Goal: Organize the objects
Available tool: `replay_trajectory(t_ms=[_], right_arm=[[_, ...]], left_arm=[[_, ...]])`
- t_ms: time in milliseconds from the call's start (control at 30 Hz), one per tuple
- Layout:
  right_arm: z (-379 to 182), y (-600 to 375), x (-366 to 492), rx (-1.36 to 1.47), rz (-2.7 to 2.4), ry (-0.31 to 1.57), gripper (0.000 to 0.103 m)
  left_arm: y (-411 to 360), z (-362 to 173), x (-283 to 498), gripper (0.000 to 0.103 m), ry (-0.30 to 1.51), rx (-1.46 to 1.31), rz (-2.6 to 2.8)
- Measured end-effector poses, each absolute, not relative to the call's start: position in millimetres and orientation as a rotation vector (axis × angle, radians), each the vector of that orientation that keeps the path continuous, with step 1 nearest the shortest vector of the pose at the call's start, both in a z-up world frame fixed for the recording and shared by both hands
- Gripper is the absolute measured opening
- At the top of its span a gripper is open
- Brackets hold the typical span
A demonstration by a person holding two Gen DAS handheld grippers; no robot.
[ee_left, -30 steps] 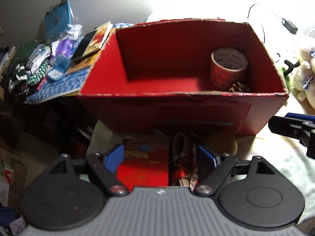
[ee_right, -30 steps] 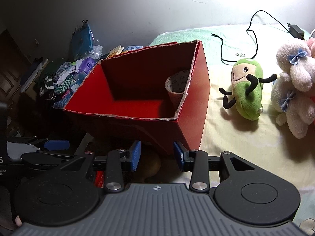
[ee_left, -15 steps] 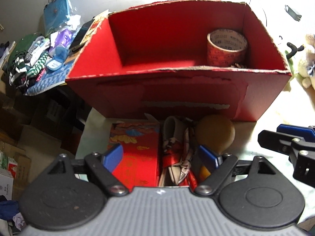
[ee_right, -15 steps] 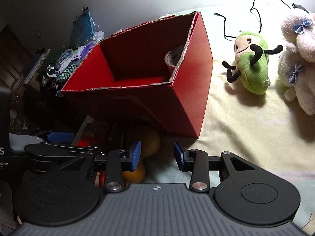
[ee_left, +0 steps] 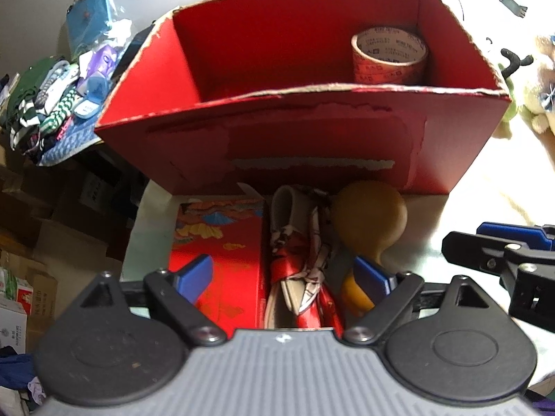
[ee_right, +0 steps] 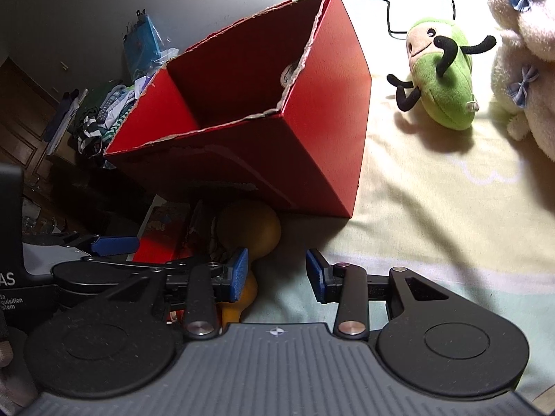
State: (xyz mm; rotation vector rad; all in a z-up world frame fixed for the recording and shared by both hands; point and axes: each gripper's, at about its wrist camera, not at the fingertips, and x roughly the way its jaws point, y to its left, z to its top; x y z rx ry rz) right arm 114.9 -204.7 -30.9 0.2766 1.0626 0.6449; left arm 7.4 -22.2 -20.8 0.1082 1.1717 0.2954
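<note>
Fingers [ee_left: 192, 275] of left gripper [ee_left: 284, 277] spread, now drawn back and lowered from the red cardboard box [ee_left: 312, 145], straddling flat red packet [ee_left: 222, 253] and ribboned bundle [ee_left: 301, 267]. Right gripper [ee_right: 276, 273] likewise spread, empty, beside the gourd-shaped maraca [ee_right: 253, 234]. Tape roll [ee_left: 388, 55] already boxed; probably a pickup next.

Red box [ee_right: 305, 145], yellow gourd [ee_right: 249, 232] beside parted fingers [ee_right: 239, 274], green plush [ee_right: 440, 79]

Red box and bright things beside it

The box [ee_left: 312, 145] is red inside and out, holding a red tape roll [ee_left: 388, 55] with tiny writing. In front of the box lie a red book [ee_left: 222, 239] with yellow and blue pictures, a red-and-white patterned shoe [ee_left: 301, 253] and a brown-and-yellow gourd [ee_left: 367, 222]. Right of the box sits a green plush toy [ee_right: 444, 83] with black arms.
</note>
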Motion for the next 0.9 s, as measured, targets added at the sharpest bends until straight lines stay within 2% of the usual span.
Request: replay_trajectory(t_ms=[600, 900], right_arm=[[-41.1, -200.8, 116.9, 0.308, 0.631, 1.102, 0.040], [-47.1, -186.8, 123.0, 0.333, 0.654, 1.133, 0.040]], left_arm=[[-7.5, -29.9, 2.7, 0.091, 1.191, 0.052, 0.245], [8.2, -22.4, -8.7, 0.081, 1.134, -0.031, 0.134]])
